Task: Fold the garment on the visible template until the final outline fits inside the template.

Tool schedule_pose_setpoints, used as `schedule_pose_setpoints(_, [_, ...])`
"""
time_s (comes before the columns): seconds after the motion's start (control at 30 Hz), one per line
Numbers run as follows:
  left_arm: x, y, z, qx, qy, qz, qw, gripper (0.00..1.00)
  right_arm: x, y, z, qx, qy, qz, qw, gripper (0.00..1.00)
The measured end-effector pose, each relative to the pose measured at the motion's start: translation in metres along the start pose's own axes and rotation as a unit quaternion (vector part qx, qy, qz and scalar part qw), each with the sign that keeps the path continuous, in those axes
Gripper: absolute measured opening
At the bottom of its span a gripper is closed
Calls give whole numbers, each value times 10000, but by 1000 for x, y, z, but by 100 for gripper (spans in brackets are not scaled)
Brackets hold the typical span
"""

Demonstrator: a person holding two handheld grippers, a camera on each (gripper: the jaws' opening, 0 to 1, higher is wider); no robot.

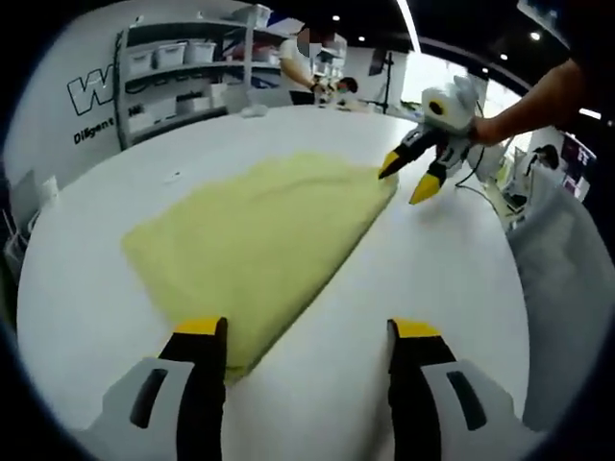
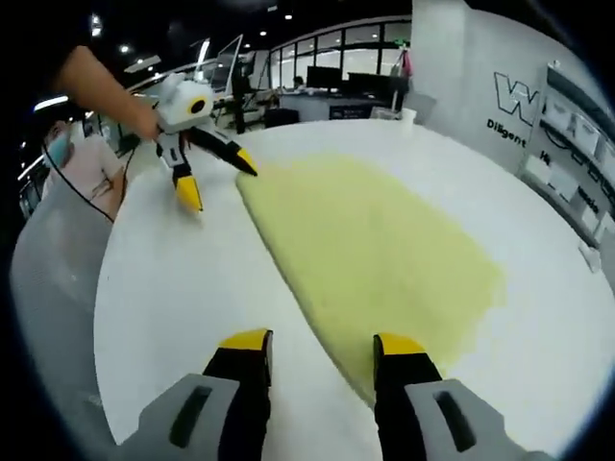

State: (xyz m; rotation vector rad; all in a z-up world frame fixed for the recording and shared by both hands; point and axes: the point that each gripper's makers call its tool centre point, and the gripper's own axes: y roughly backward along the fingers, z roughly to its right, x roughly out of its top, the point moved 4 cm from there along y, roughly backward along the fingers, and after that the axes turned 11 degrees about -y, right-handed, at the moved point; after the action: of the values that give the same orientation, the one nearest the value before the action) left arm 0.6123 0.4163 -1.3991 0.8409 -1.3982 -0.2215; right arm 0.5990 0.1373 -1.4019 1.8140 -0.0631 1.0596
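The yellow garment (image 1: 259,245) lay spread flat on the white tabletop (image 1: 423,279), folded along one long straight edge. My left claw (image 1: 307,360) hovered over its near corner with the jaws wide apart, holding nothing; one jaw stood over the cloth, the other over bare tabletop. My right claw (image 2: 312,370) was at the opposite corner, jaws likewise spread and empty. Shelves with bins (image 1: 178,72) stood against the wall behind.

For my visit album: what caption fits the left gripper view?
Two open grippers, left and right, poised at opposite corners of a yellow garment on a white table.
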Motion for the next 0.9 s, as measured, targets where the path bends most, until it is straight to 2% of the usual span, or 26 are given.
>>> schedule_pose_setpoints(0.07, [-1,0,3,-31,62,-38,10000,65,-6,1,5,-24,-160,-71,9998,31])
schedule_pose_setpoints(0.17, [-4,-1,8,-54,141,-82,9999,66,-17,0,7,-80,-72,-282,9995,32])
schedule_pose_setpoints(0.27, [-3,-2,11,-31,221,-42,9997,69,-14,-2,8,-97,26,-228,9997,30])
schedule_pose_setpoints(0.47, [-2,-1,13,-12,391,-106,9992,65,-12,-4,15,-224,7,-365,9991,30])
schedule_pose_setpoints(0.6, [-6,0,9,36,303,-206,9993,65,-12,-4,9,-106,-1,-418,9991,39])
schedule_pose_setpoints(0.67, [-9,3,2,219,211,-385,9988,64,-11,-3,4,-90,-57,-407,9991,46])
schedule_pose_setpoints(0.8, [-3,4,-7,373,256,-338,9984,68,-7,-2,-5,-73,-213,-246,9994,57])
schedule_pose_setpoints(0.9, [2,10,-12,545,211,-293,9979,69,-6,3,-8,-97,-161,-211,9996,60])
